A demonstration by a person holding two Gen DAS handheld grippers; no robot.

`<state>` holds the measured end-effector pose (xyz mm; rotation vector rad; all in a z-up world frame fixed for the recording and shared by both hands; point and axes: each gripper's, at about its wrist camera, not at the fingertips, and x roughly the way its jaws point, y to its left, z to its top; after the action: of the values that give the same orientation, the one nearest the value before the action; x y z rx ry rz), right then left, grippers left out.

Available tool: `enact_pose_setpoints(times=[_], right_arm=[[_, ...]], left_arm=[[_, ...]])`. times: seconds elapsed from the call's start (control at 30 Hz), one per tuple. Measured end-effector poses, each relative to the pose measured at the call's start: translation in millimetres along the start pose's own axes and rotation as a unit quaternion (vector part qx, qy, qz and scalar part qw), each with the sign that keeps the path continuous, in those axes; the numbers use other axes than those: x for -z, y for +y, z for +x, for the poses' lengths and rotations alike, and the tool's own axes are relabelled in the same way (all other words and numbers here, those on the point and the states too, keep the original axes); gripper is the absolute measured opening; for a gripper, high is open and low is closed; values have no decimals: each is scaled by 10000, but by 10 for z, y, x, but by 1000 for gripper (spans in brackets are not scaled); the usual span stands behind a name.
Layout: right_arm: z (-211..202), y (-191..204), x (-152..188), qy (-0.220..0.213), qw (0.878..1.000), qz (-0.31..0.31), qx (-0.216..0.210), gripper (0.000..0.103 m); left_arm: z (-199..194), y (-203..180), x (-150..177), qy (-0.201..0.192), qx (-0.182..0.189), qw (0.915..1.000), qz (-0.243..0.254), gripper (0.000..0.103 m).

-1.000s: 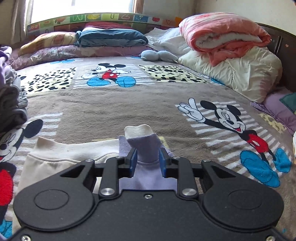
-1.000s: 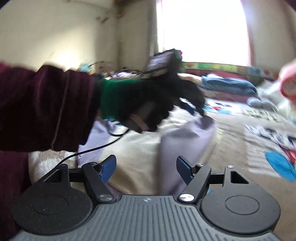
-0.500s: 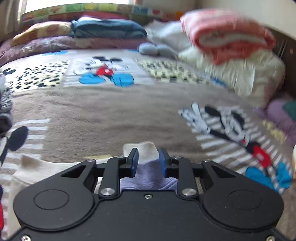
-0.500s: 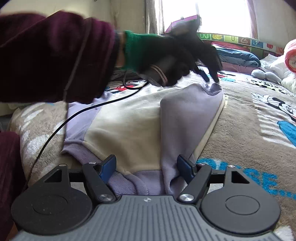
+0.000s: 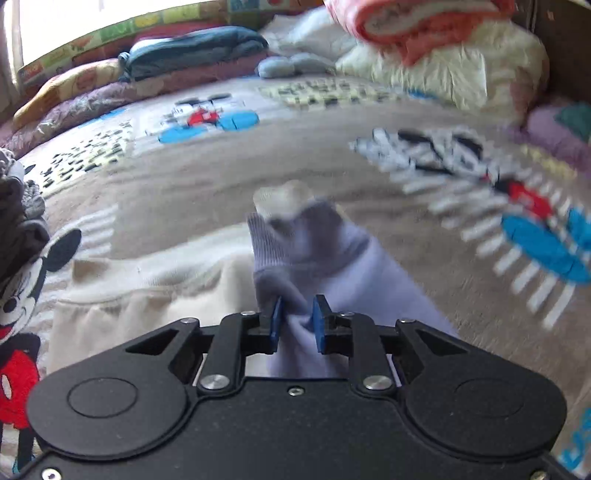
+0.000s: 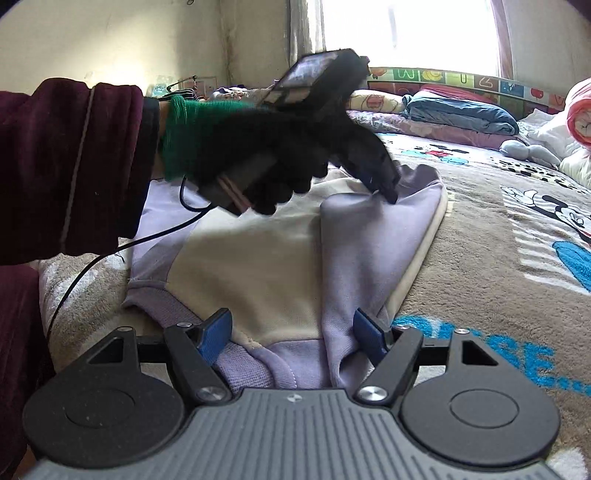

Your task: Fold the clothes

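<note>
Brown fleece bedding (image 6: 480, 258) printed with cartoon mice fills most of both views, and bright window light (image 6: 406, 29) washes out the top of the right wrist frame. Along the far edge, upper right in that frame, a folded dark blue blanket (image 6: 461, 110) lies on a row of pillows, and a rolled pink and white quilt (image 5: 417, 26) sits at the top right of the left wrist frame, blurred.

On the bedding lies a cream and lilac sweatshirt (image 6: 258, 266), spread across the centre of the right wrist frame, with a lilac sleeve (image 6: 362, 251) folded in over its cream body. A dark red sleeve (image 6: 66, 166) reaches in from the left edge, ending in a gloved hand (image 6: 280, 155), black with a green cuff, which holds the left gripper (image 6: 384, 184) down at the upper end of that lilac sleeve. In the left wrist frame the left gripper (image 5: 297, 325) has bunched lilac cloth between its blue pads, and its jaws are closing on it.

At the bottom of the right wrist frame the right gripper (image 6: 291, 336) stands with its jaws wide apart over the lilac hem, one pad on each side of the cloth, not pinching it
</note>
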<state>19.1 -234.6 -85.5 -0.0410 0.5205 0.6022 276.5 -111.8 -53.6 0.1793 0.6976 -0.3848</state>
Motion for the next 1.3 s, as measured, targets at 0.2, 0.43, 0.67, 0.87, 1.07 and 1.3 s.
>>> enact_pose_setpoints(times=[0.2, 0.43, 0.67, 0.87, 1.07, 1.3], right_arm=[[-4, -14, -3, -19, 10000, 13, -54, 74], [4, -37, 1, -16, 9999, 36, -114, 75], [-26, 30, 11, -28, 10000, -58, -22, 74], [-227, 120, 6, -58, 10000, -62, 16, 73], [-531, 97, -4, -251, 9992, 279, 123, 73], [-578, -310, 102, -307, 9816, 1796, 565, 73]], left_arm=[[294, -27, -266, 128, -135, 9998, -82, 17], [197, 122, -323, -46, 75, 9978, -656, 18], [-653, 267, 93, -499, -55, 9927, -1094, 18], [-1299, 538, 670, -651, -200, 9835, -1678, 18], [-1811, 905, 1277, -880, -315, 9558, -2786, 56], [-2149, 1325, 1932, -1142, -458, 9105, -3948, 56]])
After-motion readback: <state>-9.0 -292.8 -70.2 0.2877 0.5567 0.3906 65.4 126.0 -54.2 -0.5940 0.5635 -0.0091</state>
